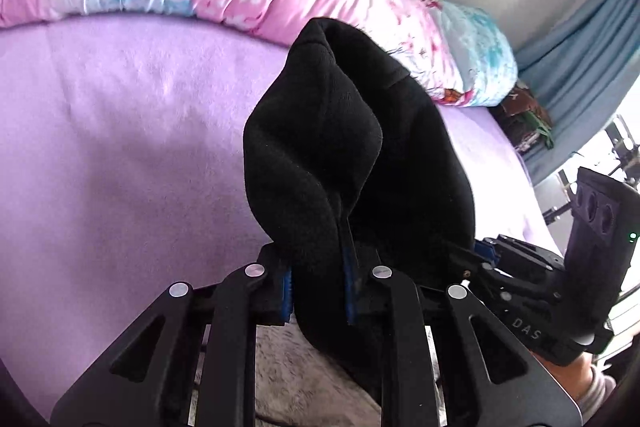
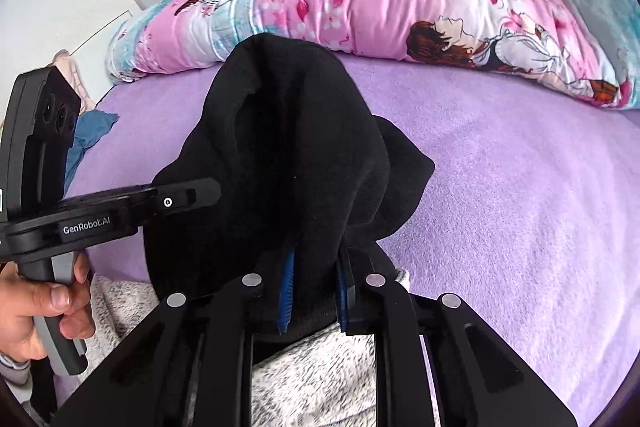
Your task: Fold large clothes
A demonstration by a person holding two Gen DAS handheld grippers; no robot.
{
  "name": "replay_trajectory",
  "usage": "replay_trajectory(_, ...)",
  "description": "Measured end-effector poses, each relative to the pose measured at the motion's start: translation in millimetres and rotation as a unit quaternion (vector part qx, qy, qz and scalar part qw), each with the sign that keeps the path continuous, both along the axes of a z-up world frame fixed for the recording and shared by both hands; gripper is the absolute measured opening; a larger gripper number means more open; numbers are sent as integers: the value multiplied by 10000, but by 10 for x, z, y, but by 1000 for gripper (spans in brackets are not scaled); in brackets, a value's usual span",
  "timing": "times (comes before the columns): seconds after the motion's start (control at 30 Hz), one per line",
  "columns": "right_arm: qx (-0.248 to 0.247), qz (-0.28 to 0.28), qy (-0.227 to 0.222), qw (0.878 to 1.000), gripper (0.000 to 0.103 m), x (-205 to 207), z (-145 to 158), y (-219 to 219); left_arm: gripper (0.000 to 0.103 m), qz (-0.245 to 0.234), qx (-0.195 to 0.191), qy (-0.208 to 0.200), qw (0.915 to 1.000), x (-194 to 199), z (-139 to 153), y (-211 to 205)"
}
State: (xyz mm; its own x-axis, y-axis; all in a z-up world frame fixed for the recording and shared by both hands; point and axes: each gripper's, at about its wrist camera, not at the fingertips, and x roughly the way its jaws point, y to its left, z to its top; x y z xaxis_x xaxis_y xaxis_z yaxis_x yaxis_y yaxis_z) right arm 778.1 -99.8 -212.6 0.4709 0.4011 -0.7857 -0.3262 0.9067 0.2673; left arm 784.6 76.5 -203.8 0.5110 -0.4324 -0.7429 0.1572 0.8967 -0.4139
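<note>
A black garment (image 1: pixel 340 147) hangs bunched up over the purple bed. My left gripper (image 1: pixel 318 283) is shut on one fold of it, the cloth pinched between the blue pads (image 1: pixel 286 291). Just to the right, my right gripper (image 1: pixel 486 253) bites the same dark cloth. In the right wrist view the black garment (image 2: pixel 288 155) rises in a hooded lump, and my right gripper (image 2: pixel 314 287) is shut on its lower edge. My left gripper (image 2: pixel 200 191) reaches into the cloth from the left, held by a hand (image 2: pixel 36 311). A grey-white fleecy cloth (image 2: pixel 320 367) lies beneath.
The purple bed sheet (image 2: pixel 520 195) spreads all around. A rolled pink floral quilt (image 2: pixel 380 3) lies along the far side against the wall. A blue curtain (image 1: pixel 592 39) hangs at the right, with dark clutter (image 1: pixel 524 123) below it. A blue cloth (image 2: pixel 88 135) lies at the bed's left edge.
</note>
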Motion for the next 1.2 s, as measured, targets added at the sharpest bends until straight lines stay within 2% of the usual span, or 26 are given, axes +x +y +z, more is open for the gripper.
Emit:
replay_trajectory(0.2,-37,65,-162,9998,13,-328,162,-78,17,-308,-59,-431,9986,-400,247,-27)
replay_trajectory(0.3,-92,233,-343,9991,13,-594,210,-92,17,-404,34,-634,9972,-685,331,-12)
replay_trajectory(0.37,-134,359,-450,9983,13,-779,230,-113,17,-543,248,-839,9947,-907,379,-46)
replay_trajectory(0.57,-266,767,-924,9924,13,-1431,271,-177,18,-1157,854,-1816,9728,-1809,458,-157)
replay_trajectory(0.67,-253,954,-1002,9901,13,-1767,213,-218,19,-1368,976,-2055,9641,-2256,376,-184)
replay_trajectory(0.77,-292,1059,-874,9901,13,-2045,40,-261,22,-1515,1190,-2003,9606,-2593,199,-206)
replay_trajectory(0.8,-312,1068,-819,9904,13,-2125,-34,-280,27,-1540,1242,-1964,9604,-2695,129,-205)
replay_trajectory(0.93,-188,997,-607,9930,13,-2367,-237,-366,27,-1542,1214,-1666,9663,-2985,-114,-188)
replay_trajectory(1.03,-122,863,-543,9947,14,-2486,-336,-432,28,-1269,1273,-1695,9690,-3096,-204,-148)
replay_trajectory(1.07,-164,836,-525,9950,15,-2526,-370,-438,33,-1152,1279,-1671,9708,-3131,-222,-137)
replay_trajectory(1.13,-224,828,-446,9953,17,-2600,-412,-446,49,-1050,1292,-1610,9728,-3183,-227,-134)
replay_trajectory(1.17,-268,822,-443,9953,18,-2637,-417,-452,73,-1007,1302,-1602,9733,-3210,-215,-134)
replay_trajectory(1.2,-294,823,-440,9952,18,-2674,-411,-463,86,-946,1329,-1595,9736,-3225,-205,-125)
